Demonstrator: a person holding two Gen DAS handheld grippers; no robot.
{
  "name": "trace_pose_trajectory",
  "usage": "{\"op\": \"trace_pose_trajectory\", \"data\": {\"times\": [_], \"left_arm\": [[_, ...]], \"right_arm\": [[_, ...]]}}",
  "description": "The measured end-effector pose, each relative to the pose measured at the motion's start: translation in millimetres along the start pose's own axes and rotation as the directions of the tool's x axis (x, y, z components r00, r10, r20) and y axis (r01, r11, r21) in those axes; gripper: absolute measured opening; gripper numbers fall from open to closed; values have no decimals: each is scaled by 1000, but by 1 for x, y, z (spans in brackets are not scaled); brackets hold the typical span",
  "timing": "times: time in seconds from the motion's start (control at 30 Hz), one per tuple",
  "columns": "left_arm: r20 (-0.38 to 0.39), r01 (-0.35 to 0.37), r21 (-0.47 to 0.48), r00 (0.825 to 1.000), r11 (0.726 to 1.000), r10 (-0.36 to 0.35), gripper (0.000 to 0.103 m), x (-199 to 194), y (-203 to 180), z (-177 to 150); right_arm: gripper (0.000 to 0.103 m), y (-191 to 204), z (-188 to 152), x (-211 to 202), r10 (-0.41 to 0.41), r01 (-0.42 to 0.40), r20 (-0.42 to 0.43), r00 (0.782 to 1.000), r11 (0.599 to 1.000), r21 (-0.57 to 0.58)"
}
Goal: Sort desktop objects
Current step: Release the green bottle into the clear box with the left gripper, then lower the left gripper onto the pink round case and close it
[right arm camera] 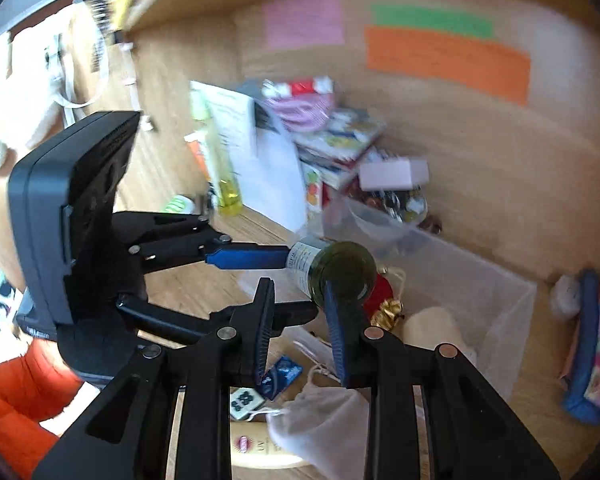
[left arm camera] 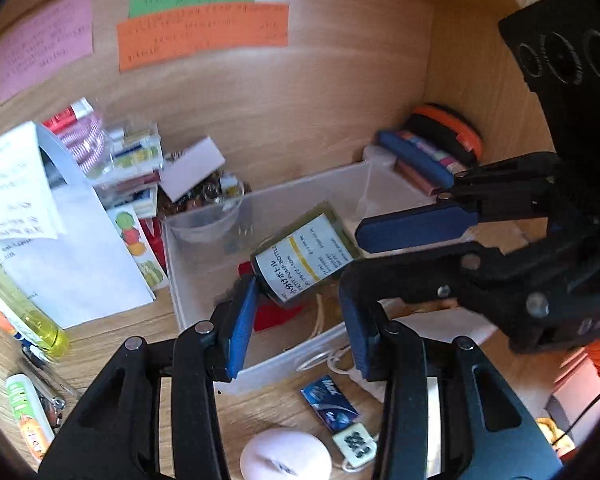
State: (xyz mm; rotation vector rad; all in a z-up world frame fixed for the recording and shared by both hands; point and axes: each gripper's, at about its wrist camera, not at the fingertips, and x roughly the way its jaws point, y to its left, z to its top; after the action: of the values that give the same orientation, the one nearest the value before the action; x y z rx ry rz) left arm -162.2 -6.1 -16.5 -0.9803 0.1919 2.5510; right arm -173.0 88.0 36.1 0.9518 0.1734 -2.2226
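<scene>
A dark green pump bottle [left arm camera: 304, 256] with a white label hangs tilted over a clear plastic bin [left arm camera: 204, 268]. My left gripper [left arm camera: 300, 320] is open around the bottle's lower end; one blue pad [left arm camera: 242, 324] is near it. My right gripper [left arm camera: 380, 260] reaches in from the right, its blue pad [left arm camera: 412, 228] beside the bottle. In the right wrist view the bottle [right arm camera: 340, 272] sits at my right gripper [right arm camera: 302, 328], one finger [right arm camera: 338, 328] across its base, and the left gripper's pad [right arm camera: 252, 258] touches its side. The bin [right arm camera: 480, 292] lies beyond.
Papers [left arm camera: 60, 240], a yellow-green tube [left arm camera: 28, 312], booklets and a cup of small items [left arm camera: 216, 204] crowd the left. A blue Max box [left arm camera: 328, 402], a white tag [left arm camera: 356, 448] and a pink round object [left arm camera: 286, 456] lie in front. A blue pencil case [left arm camera: 416, 160] stands behind the bin.
</scene>
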Motion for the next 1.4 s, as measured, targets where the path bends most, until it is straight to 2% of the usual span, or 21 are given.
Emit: {"op": "trace_pose_trajectory", "data": {"times": [0.17,0.33,0.4,0.43,0.47,0.53,0.63,0.73,0.77,0.93,1.1,1.27,1.4], "left_arm": [[-5,-47,-9,999,999,47,41,4,4,-4],[2,-94,-25,996,995,94,43,-3,10,-5],[13,-116,-36,993,993,117,51,-10,13,-7],[25,-129,-41,991,991,130,60,-15,14,-8],[36,-133,-44,990,990,135,63,-21,15,-12],[48,-148,-45,987,988,150,64,-32,15,-17],[64,-179,-56,981,982,183,76,-50,14,-30],[66,-195,-56,978,979,198,79,-61,13,-42],[61,-195,-57,978,979,199,80,-64,12,-48],[19,-210,-76,977,975,212,87,-68,10,-76],[-46,-194,-102,981,976,190,90,-63,11,-103],[-116,-163,-118,982,979,150,90,-48,9,-119],[-143,-152,-89,980,984,139,90,-37,1,-121]], "right_arm": [[24,-33,-10,20,47,-41,-52,998,993,109],[24,-47,-21,8,5,-1,-24,1000,991,134],[29,-49,-24,0,-14,15,-7,1000,990,143],[38,-49,-27,-6,-24,23,6,1000,988,151],[47,-49,-30,-12,-31,29,16,999,987,157],[54,-48,-37,-25,-72,63,46,996,984,169],[57,-45,-48,-44,-111,97,76,991,980,171],[70,-43,-61,-61,-171,149,96,981,969,199],[71,-42,-66,-65,-189,165,104,977,965,203],[72,-43,-96,-82,-258,225,111,960,943,243],[72,-49,-126,-74,-348,333,21,937,913,236],[72,-46,-143,-62,-362,361,-35,932,911,198],[71,-44,-151,-46,-360,367,-73,930,920,140]]}}
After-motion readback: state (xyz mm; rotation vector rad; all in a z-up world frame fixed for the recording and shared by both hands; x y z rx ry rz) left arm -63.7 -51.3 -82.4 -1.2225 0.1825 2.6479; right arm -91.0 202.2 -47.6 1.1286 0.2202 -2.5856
